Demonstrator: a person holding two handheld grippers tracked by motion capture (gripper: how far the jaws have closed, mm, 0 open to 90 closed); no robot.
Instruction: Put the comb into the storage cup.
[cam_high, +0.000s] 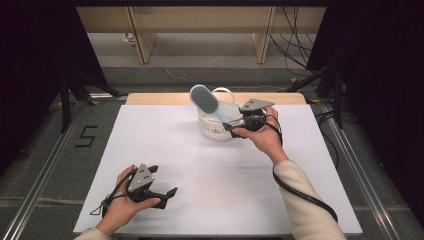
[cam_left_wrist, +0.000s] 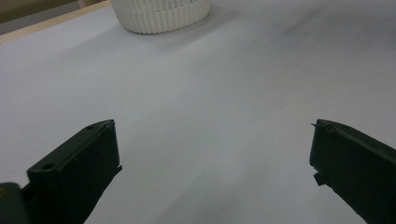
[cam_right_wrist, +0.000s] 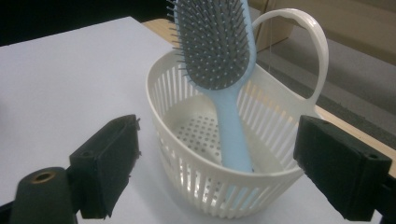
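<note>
A light blue hairbrush (cam_high: 206, 101) (cam_right_wrist: 224, 70) with grey bristles stands handle-down in a white slotted basket (cam_high: 214, 128) (cam_right_wrist: 205, 186) near the table's far middle. It leans against the basket's rim. My right gripper (cam_high: 231, 126) (cam_right_wrist: 217, 163) sits just right of the basket, open, its jaws spread wide on either side of the basket with nothing held. My left gripper (cam_high: 167, 196) (cam_left_wrist: 212, 154) rests open near the front left of the table, over bare white surface. The basket's base (cam_left_wrist: 161, 16) appears far off in the left gripper view.
The white table top (cam_high: 200, 175) spreads between the two grippers. A wooden strip (cam_high: 150, 98) runs along the far edge. The basket has a tall loop handle (cam_right_wrist: 308, 51). Black stands and cables flank the table on the floor.
</note>
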